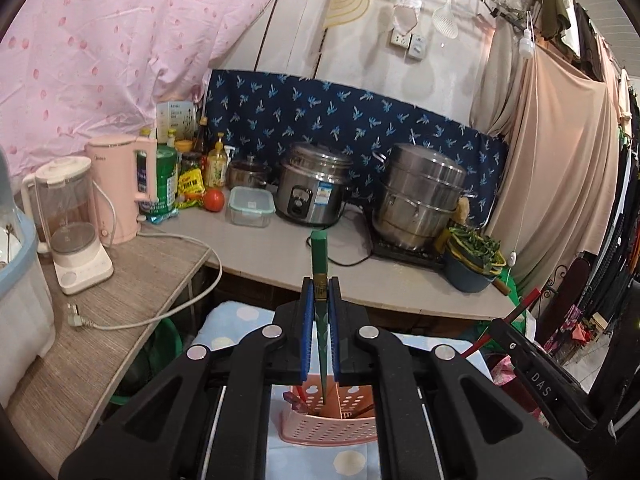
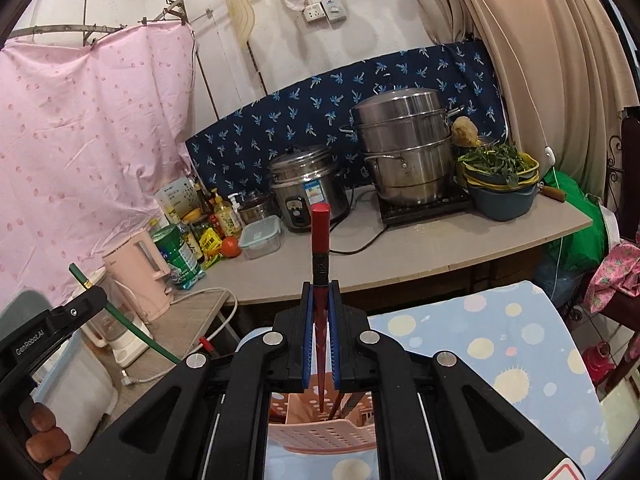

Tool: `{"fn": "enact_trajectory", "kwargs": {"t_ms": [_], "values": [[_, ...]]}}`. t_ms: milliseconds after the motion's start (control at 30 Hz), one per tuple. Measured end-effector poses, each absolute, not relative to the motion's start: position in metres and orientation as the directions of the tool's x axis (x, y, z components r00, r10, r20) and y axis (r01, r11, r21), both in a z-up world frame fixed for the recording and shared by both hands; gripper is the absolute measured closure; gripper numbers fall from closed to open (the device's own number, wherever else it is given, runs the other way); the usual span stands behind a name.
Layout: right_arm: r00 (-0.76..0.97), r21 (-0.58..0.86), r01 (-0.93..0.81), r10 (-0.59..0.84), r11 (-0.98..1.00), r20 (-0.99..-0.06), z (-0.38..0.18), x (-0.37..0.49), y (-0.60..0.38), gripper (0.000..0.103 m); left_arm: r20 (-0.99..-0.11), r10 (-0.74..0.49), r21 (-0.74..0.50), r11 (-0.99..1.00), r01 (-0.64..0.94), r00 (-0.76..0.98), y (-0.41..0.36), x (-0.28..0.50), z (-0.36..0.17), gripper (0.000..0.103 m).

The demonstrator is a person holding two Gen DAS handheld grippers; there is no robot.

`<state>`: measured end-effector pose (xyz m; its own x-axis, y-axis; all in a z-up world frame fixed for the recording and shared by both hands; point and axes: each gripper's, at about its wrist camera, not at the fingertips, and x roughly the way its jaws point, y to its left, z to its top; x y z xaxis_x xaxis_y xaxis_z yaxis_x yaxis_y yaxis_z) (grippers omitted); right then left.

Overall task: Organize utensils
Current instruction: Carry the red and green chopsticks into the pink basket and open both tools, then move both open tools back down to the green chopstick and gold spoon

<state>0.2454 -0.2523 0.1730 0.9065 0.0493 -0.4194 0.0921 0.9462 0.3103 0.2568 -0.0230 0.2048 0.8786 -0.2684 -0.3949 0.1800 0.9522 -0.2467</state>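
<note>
left wrist view: the left gripper [image 1: 320,296] pinches a green chopstick [image 1: 319,258], its tip over the pink utensil basket [image 1: 328,426] on the dotted cloth [image 1: 236,316]; rice cooker [image 1: 312,188] beyond. right wrist view: the right gripper [image 2: 320,300] clamps a red chopstick [image 2: 320,240] above the same basket [image 2: 320,434]; steamer pot [image 2: 404,148] behind.

Above the pink perforated basket [image 1: 329,420] the way down is narrow: 2 compartments already hold sticks (dark ones lean against the divider). The spotted blue cloth [image 2: 512,344] to its right lies bare. Beyond, the grey counter [image 1: 280,248] is open at its front edge; the rice cooker [image 1: 314,190], steamer pot [image 1: 420,196] and kettle [image 1: 120,184] block the back.
</note>
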Motion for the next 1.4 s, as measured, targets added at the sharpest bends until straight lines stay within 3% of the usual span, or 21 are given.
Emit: {"fn": "enact_trajectory", "kwargs": {"t_ms": [433, 533, 600, 667, 733, 1000, 1400], "values": [[0.865, 0.285, 0.09, 0.067, 0.954, -0.498, 0.139, 0.261, -0.243, 0.096, -0.465, -0.265, -0.236, 0.957, 0.17, 0.845, -0.034, 0.273, 0.171, 0.096], [0.87, 0.277, 0.096, 0.055, 0.956, -0.49, 0.14, 0.259, -0.243, 0.091, -0.459, -0.255, -0.233, 0.959, 0.162, 0.851, -0.034, 0.271, 0.169, 0.095], [0.875, 0.284, 0.1, 0.052, 0.953, -0.482, 0.142, 0.255, -0.244, 0.085, -0.457, -0.247, -0.224, 0.962, 0.158, 0.855, -0.034, 0.269, 0.17, 0.088], [0.88, 0.293, 0.098, 0.054, 0.951, -0.471, 0.145, 0.251, -0.246, 0.073, -0.45, -0.238, -0.22, 0.964, 0.151, 0.86, -0.033, 0.266, 0.171, 0.072], [0.885, 0.293, 0.095, 0.054, 0.951, -0.463, 0.148, 0.247, -0.245, 0.071, -0.445, -0.233, -0.218, 0.965, 0.148, 0.865, -0.032, 0.263, 0.172, 0.069], [0.889, 0.293, 0.075, 0.069, 0.953, -0.453, 0.152, 0.224, -0.241, 0.071, -0.448, -0.223, -0.194, 0.97, 0.15, 0.866, -0.032, 0.247, 0.175, 0.06], [0.87, 0.287, 0.042, 0.106, 0.957, -0.482, 0.141, 0.181, -0.228, 0.07, -0.464, -0.219, -0.157, 0.974, 0.163, 0.859, -0.036, 0.215, 0.168, 0.06]]}}
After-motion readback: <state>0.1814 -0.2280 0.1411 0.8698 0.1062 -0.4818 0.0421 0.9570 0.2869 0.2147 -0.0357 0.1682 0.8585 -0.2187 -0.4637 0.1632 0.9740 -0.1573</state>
